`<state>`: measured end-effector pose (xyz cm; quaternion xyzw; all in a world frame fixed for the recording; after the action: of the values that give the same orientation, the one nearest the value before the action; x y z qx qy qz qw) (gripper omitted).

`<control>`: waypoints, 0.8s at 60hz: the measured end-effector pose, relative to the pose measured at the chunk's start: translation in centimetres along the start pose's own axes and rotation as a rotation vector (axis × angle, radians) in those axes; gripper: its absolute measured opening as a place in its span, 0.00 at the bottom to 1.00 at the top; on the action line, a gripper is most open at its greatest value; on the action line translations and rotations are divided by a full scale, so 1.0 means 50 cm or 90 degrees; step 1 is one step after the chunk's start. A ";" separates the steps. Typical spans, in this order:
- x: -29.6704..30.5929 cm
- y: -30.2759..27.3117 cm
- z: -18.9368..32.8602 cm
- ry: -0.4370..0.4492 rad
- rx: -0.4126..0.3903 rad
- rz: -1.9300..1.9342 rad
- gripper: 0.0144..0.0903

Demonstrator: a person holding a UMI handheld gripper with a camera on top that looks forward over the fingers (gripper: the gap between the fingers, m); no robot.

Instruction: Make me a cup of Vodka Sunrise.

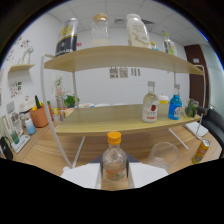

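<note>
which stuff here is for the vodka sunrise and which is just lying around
For the job:
- yellow-capped bottle, between the tongs
- empty glass
- shelf bottles

Lying about:
- terracotta pot
- yellow can
- wall papers

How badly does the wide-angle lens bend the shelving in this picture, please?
In the gripper view the upper shelf bows strongly, the shelf posts curve outward, and a black vignette rings the picture; the yellow-capped bottle near the centre looks nearly straight.

Seven bottles (114, 159), one glass (163, 154), one can (201, 151)
</note>
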<state>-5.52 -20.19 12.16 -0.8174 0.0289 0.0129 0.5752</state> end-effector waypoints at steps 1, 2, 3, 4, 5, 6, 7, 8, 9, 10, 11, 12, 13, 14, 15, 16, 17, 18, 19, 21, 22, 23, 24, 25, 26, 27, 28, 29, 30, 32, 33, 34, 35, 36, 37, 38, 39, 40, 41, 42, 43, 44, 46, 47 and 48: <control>0.001 0.010 0.006 0.002 -0.006 0.003 0.27; 0.003 0.020 0.013 0.004 -0.012 0.006 0.27; 0.004 0.030 0.018 0.006 -0.016 0.008 0.27; 0.005 0.039 0.025 0.007 -0.020 0.009 0.27; 0.006 0.048 0.030 0.010 -0.026 0.009 0.27; 0.008 0.059 0.037 0.012 -0.031 0.007 0.27; 0.009 0.069 0.044 0.014 -0.037 0.005 0.27; 0.010 0.080 0.049 0.016 -0.044 0.003 0.27; 0.011 0.090 0.053 0.018 -0.051 0.001 0.27; 0.011 0.098 0.057 0.019 -0.057 0.001 0.28; 0.010 0.106 0.059 0.020 -0.061 0.001 0.28; 0.010 0.113 0.063 0.020 -0.065 0.000 0.27; 0.010 0.120 0.066 0.020 -0.070 -0.001 0.28; 0.009 0.127 0.068 0.020 -0.075 -0.001 0.28; 0.009 0.133 0.071 0.020 -0.079 -0.001 0.28; 0.009 0.138 0.072 0.021 -0.083 -0.002 0.28; 0.009 0.144 0.074 0.023 -0.087 -0.005 0.27; 0.009 0.150 0.076 0.024 -0.092 -0.009 0.27; 0.009 0.157 0.078 0.025 -0.097 -0.014 0.27; 0.005 0.167 0.081 0.023 -0.108 -0.019 0.28; 0.003 0.172 0.081 0.022 -0.112 -0.019 0.28; 0.001 0.173 0.082 0.020 -0.115 -0.018 0.28; -0.001 0.173 0.082 0.019 -0.115 -0.017 0.28; -0.003 0.173 0.083 0.017 -0.114 -0.017 0.28; -0.006 0.173 0.082 0.017 -0.117 -0.019 0.28; -0.007 0.176 0.082 0.017 -0.122 -0.022 0.28; -0.007 0.179 0.082 0.018 -0.127 -0.025 0.28; -0.007 0.182 0.083 0.019 -0.132 -0.027 0.28; -0.007 0.186 0.083 0.021 -0.139 -0.028 0.28; -0.010 0.191 0.082 0.021 -0.150 -0.027 0.28; -0.011 0.190 0.082 0.020 -0.147 -0.027 0.28; -0.011 0.192 0.080 0.020 -0.148 -0.026 0.28; -0.012 0.193 0.079 0.019 -0.147 -0.026 0.29; -0.013 0.193 0.077 0.018 -0.147 -0.025 0.29; -0.014 0.194 0.076 0.016 -0.147 -0.025 0.29; -0.017 0.195 0.075 0.014 -0.148 -0.025 0.29; -0.018 0.195 0.074 0.012 -0.148 -0.025 0.29; -0.019 0.195 0.072 0.011 -0.148 -0.025 0.29; -0.019 0.196 0.072 0.009 -0.148 -0.023 0.29; -0.020 0.197 0.071 0.006 -0.149 -0.022 0.29; -0.021 0.198 0.070 0.004 -0.150 -0.020 0.29; -0.023 0.199 0.069 0.000 -0.151 -0.019 0.30; -0.024 0.201 0.067 -0.006 -0.153 -0.018 0.30; -0.025 0.202 0.066 -0.008 -0.154 -0.018 0.30; -0.026 0.202 0.064 -0.011 -0.155 -0.019 0.31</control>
<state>-7.40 -20.52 1.63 -0.8814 0.0096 0.0147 0.4720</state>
